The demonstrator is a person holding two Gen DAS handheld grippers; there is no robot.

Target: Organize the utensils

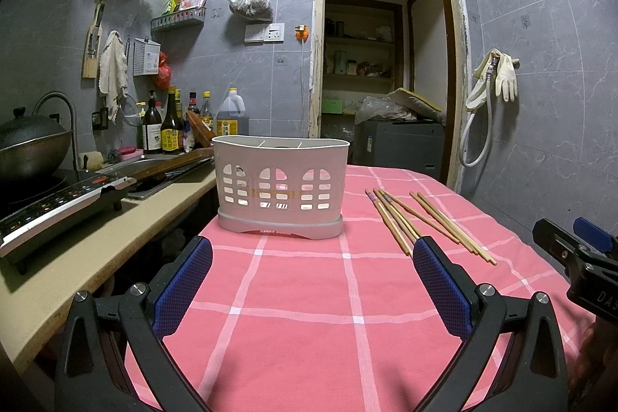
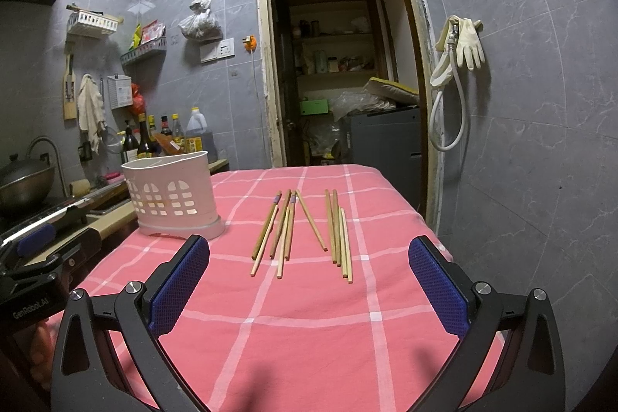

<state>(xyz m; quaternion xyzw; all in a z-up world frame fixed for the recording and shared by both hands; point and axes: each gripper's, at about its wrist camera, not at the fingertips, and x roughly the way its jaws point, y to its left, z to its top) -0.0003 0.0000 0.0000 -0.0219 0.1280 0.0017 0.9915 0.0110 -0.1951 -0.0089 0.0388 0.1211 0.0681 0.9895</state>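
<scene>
A white slotted utensil holder (image 1: 280, 186) stands upright on the pink checked tablecloth (image 1: 309, 296), at the table's far left; it also shows in the right wrist view (image 2: 172, 195). Several wooden chopsticks (image 2: 301, 230) lie loose on the cloth in two groups to the holder's right, also seen in the left wrist view (image 1: 425, 222). My left gripper (image 1: 313, 246) is open and empty, in front of the holder. My right gripper (image 2: 309, 248) is open and empty, just short of the chopsticks' near ends. The right gripper's fingers (image 1: 571, 242) show at the right edge of the left wrist view.
A beige counter (image 1: 77, 250) adjoins the table's left side, with an induction cooker (image 1: 58, 207), a wok (image 1: 27, 145), a sink and bottles (image 1: 170, 126). An open doorway (image 2: 340, 64) lies behind the table. A tiled wall with gloves and a hose (image 2: 459, 45) is on the right.
</scene>
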